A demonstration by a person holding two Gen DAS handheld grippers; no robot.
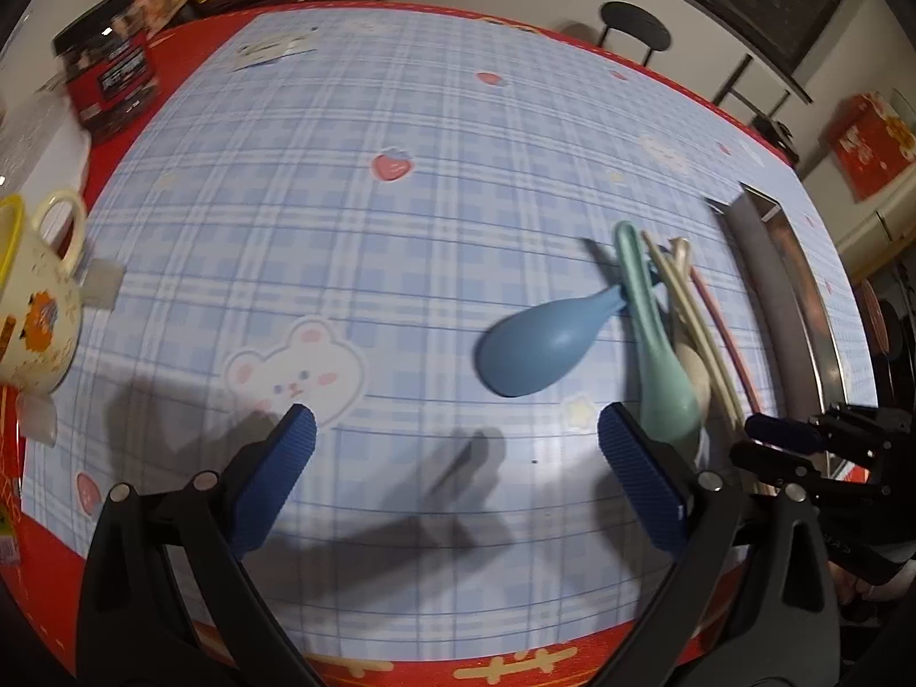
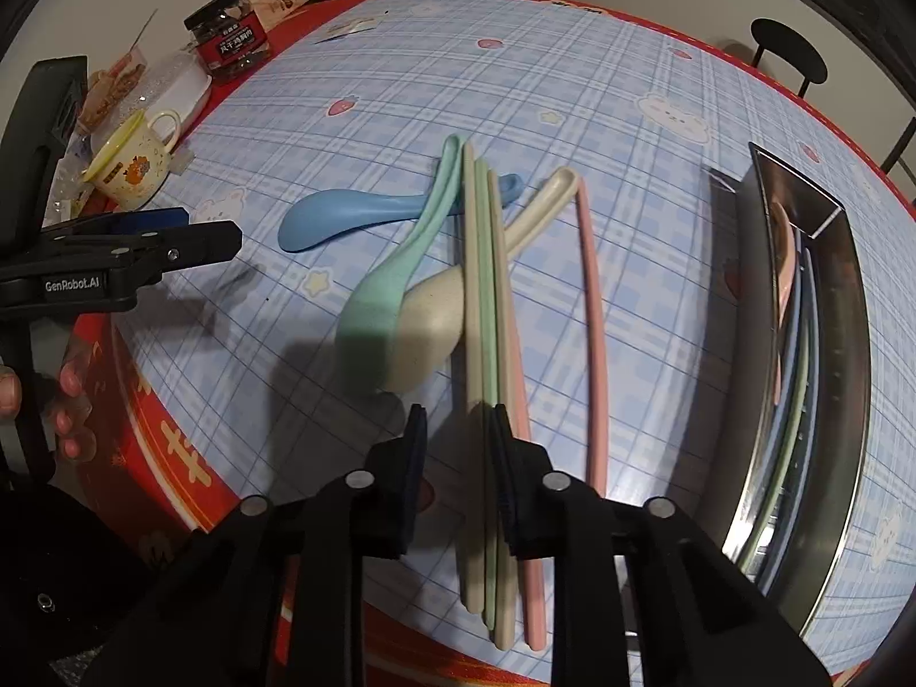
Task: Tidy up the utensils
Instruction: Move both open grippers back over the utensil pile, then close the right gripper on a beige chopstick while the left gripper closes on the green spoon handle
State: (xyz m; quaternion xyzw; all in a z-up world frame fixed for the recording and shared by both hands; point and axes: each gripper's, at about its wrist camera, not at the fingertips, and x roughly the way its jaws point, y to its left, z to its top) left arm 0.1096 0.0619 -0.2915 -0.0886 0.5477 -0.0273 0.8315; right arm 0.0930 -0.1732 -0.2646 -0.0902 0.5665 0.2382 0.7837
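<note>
Now I am at the picking step: the loose utensils lie in one heap on the counter [image 2: 572, 86], and the steel tray [image 2: 830, 401] at the right side already holds some pieces, so I judge the work is partly done. My right claw [image 2: 458, 429] points down at the near ends of the chopstick bundle [image 2: 486, 343], cream and green sticks side by side with a pink one under them. Its jaws stand narrow, with the cream and green sticks between them; if the pads really press on the sticks I cannot tell, because the black frame hides the contact. One more pink chopstick [image 2: 592, 315] lies alone, just beside the bundle. The green spoon [image 2: 389, 286] and the cream spoon [image 2: 435, 315] lie touching the bundle, and the blue spoon [image 2: 343, 217] crosses under the green handle. My left claw [image 1: 458, 423] hovers wide open over bare cloth near the blue spoon and holds nothing. For the next move I think the grip must be firm on only the wanted sticks, then a straight lift, so the spoons are not dragged, and a carry to the tray.
</note>
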